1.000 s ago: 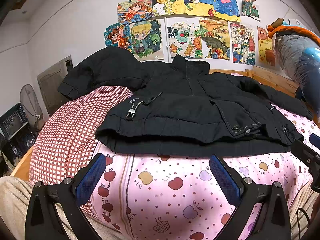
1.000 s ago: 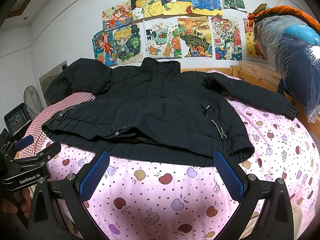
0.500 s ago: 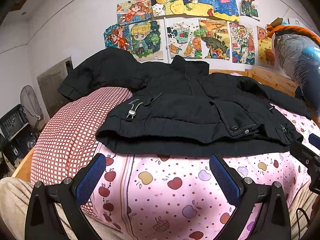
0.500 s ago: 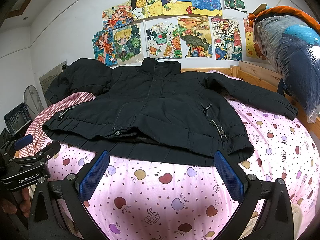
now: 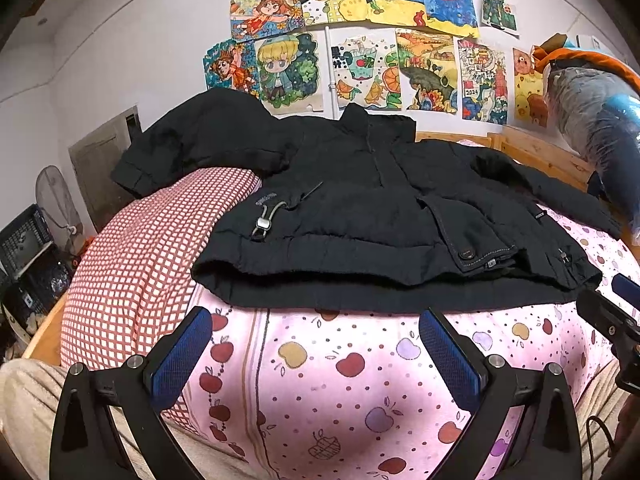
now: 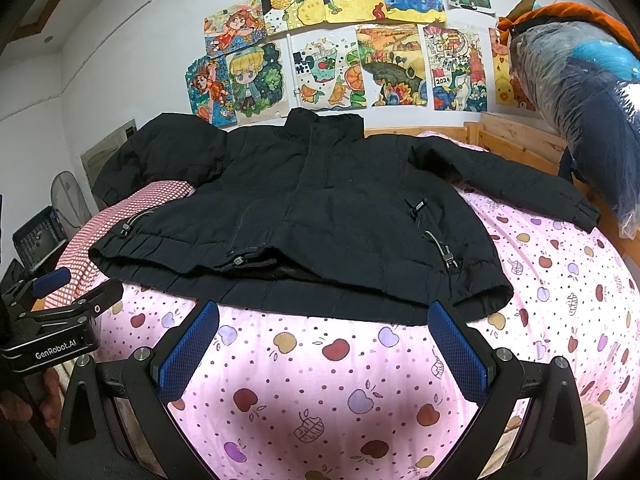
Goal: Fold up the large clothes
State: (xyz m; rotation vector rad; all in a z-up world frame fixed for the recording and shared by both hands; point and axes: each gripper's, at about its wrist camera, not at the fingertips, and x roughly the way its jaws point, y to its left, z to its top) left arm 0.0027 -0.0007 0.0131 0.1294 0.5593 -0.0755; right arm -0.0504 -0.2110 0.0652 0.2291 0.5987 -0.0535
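White wall (image 5: 120,52) bore children's drawings (image 5: 380,40); a wooden bed frame (image 6: 516,140) held a pink apple-print quilt (image 6: 320,380); a fan (image 5: 54,196) stood left.

I read "GenRobot.AI" in white on the body of the left gripper (image 6: 56,344), seen from my right wrist camera. One wall drawing (image 6: 454,68) carried "2024" on a small white patch. The jacket's (image 6: 304,208) tags were too small to read.

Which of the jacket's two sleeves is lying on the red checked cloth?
The sleeve on the left of the picture; its cuff drapes over the red checked cloth. The other sleeve stretches across the pink apple-print sheet.
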